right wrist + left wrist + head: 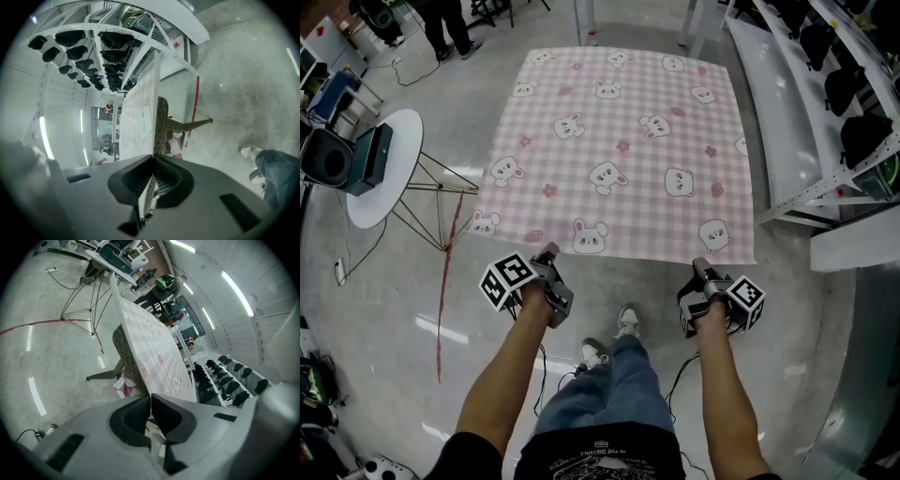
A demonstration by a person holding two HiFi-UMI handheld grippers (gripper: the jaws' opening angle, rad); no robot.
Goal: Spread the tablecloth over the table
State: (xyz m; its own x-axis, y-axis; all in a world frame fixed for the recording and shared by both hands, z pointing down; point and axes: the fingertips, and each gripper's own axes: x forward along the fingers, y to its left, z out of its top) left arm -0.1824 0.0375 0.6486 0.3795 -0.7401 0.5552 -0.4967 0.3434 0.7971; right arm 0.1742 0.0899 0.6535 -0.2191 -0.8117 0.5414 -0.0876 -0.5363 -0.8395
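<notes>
Pink checked tablecloth [619, 150] with a rabbit print lies flat, covering the tabletop, and only a table leg [104, 374] shows beneath it. The left gripper [548, 253] and the right gripper [700, 267] sit at its near edge, well apart. Each has its jaws pinched together on the cloth's hem. A round white side table [394, 178] stands to the left.

The head view looks steeply down from above onto the tablecloth [619, 141], the left tongs [548, 249] and the right tongs [699, 265]. Each gripper view sits close behind its own tongs, sighting across the tablecloth from its near edge. All three share tablecloth and rack [773, 94].
</notes>
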